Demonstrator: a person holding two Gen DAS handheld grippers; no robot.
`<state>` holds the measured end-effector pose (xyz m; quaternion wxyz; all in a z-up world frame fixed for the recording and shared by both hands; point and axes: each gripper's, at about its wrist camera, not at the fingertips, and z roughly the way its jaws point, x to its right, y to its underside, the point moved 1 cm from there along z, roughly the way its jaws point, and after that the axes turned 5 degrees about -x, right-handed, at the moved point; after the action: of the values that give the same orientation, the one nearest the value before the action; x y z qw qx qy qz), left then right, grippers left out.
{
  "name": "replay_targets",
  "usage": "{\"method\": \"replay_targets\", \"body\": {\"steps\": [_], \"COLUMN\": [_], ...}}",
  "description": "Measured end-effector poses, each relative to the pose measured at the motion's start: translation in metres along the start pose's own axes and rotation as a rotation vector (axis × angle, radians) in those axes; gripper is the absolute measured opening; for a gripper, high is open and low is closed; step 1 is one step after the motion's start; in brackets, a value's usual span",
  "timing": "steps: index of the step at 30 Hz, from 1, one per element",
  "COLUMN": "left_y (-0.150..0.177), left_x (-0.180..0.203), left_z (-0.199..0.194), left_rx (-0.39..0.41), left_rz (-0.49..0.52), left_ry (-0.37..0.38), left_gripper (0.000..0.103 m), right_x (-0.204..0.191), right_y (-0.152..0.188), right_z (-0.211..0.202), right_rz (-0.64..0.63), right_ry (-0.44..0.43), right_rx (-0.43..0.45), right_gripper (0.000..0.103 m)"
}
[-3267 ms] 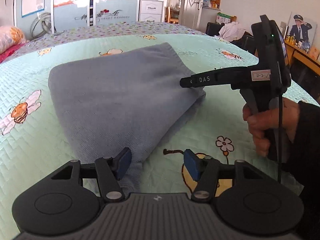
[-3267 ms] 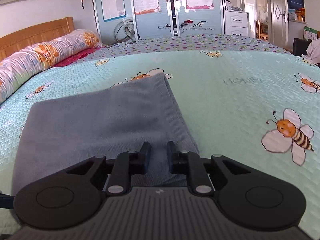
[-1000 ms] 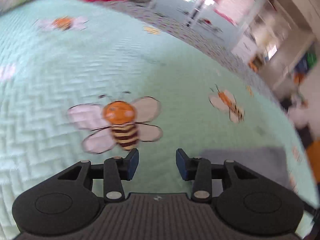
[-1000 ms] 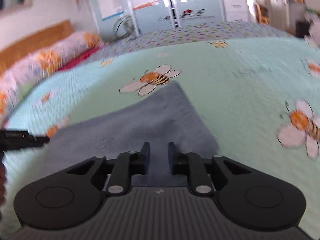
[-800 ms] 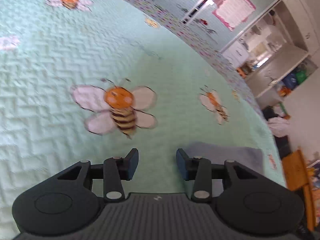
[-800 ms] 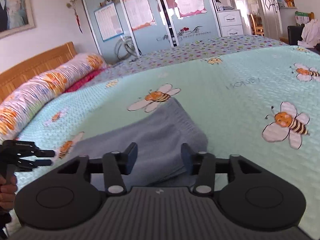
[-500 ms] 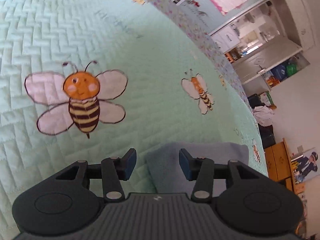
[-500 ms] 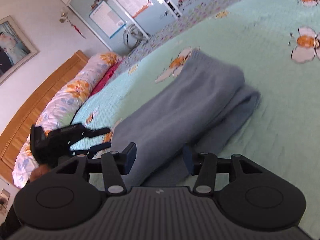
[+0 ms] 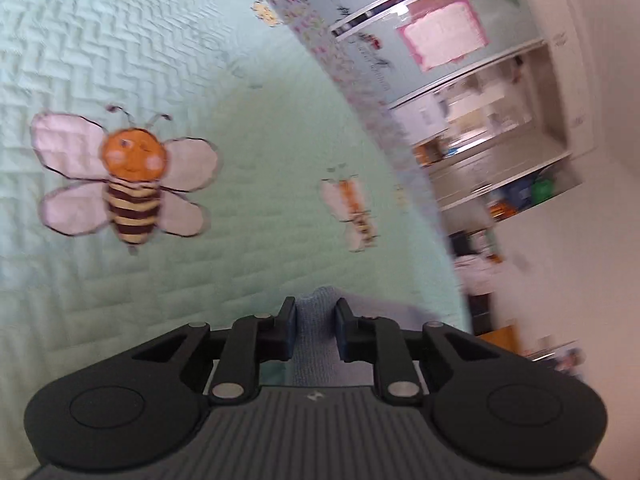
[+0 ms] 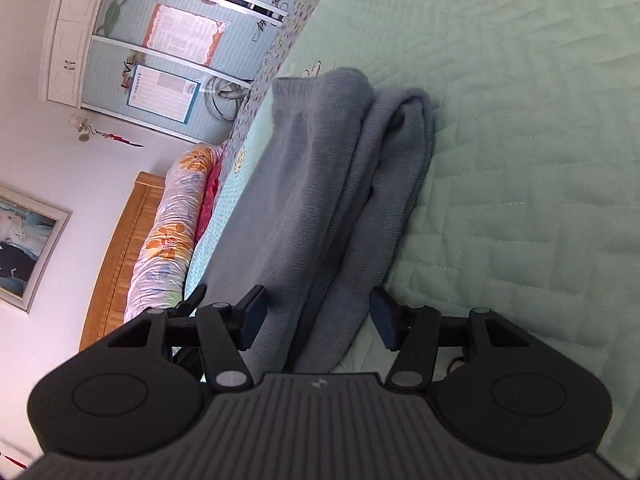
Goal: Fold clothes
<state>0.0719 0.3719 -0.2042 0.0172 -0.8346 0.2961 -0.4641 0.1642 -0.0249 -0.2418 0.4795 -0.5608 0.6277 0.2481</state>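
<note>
A blue-grey knit garment [image 10: 320,168] lies folded in long layers on the mint-green bee quilt [image 10: 520,160]. In the right wrist view my right gripper [image 10: 318,316] is rolled sideways and low over the garment's near end. Its jaws are opening, with the folded layers lying between the pads and neither pad pressing on them. In the left wrist view a bunched corner of the same garment [image 9: 316,316] fills the gap of my left gripper [image 9: 316,330]. Its jaws are closing and both pads touch the cloth.
The quilt [image 9: 200,60] with its bee print [image 9: 128,184] stretches ahead of the left gripper. A flowered bolster [image 10: 168,240] and wooden headboard [image 10: 116,256] lie at the bed's far side, a wardrobe [image 10: 160,40] beyond. Shelves and furniture [image 9: 500,152] stand past the bed's edge.
The left jaws narrowed onto the garment's corner, which came in between them. The right gripper rolled sideways, sank toward the folded garment and its jaws widened.
</note>
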Motion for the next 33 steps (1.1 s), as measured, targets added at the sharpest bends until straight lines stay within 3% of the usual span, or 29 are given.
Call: {"method": "replay_targets", "body": {"steps": [2,4,9,12,16,20,26,28,30,33], "left_y": [-0.001,0.001,0.019,0.037,0.056,0.065,0.073,0.072,0.072,0.074], "left_x": [-0.024,-0.042,-0.026,-0.018,-0.005,0.007,0.015,0.013,0.014,0.016], "left_z": [0.014,0.011,-0.016,-0.021,-0.013,-0.007,0.001,0.002,0.002,0.002], "left_rx": [-0.065,-0.061,-0.047,-0.069,-0.098,-0.098,-0.106,-0.106,-0.104,-0.106], "left_rz": [-0.091,-0.2,-0.097,-0.048,0.027,0.104,0.166,0.156,0.159,0.171], "left_ry": [-0.006,0.07,0.035,0.032,0.001,-0.044,-0.07,-0.065,-0.064,-0.064], "left_gripper": [0.041,0.046,0.072,0.072,0.072,0.072,0.073,0.074,0.074,0.074], "right_x": [0.002,0.002,0.005,0.003,-0.024,-0.035,-0.02,-0.017,-0.013,-0.008], "right_y": [-0.001,-0.006,-0.025,-0.037,-0.049,-0.061,-0.074,-0.075,-0.077,-0.075], "right_z": [-0.004,-0.011,-0.032,-0.039,-0.034,-0.013,0.009,0.012,0.014,0.008], "right_rz": [0.009,0.009,0.013,0.012,-0.102,-0.163,-0.056,-0.039,-0.025,-0.001], "right_ry": [-0.003,0.011,0.039,0.031,0.057,0.11,0.101,0.11,0.123,0.116], "right_rx": [0.017,0.043,0.127,0.177,0.205,0.17,0.151,0.153,0.145,0.146], "right_gripper": [0.057,0.058,0.067,0.067,0.067,0.066,0.056,0.047,0.019,0.015]}}
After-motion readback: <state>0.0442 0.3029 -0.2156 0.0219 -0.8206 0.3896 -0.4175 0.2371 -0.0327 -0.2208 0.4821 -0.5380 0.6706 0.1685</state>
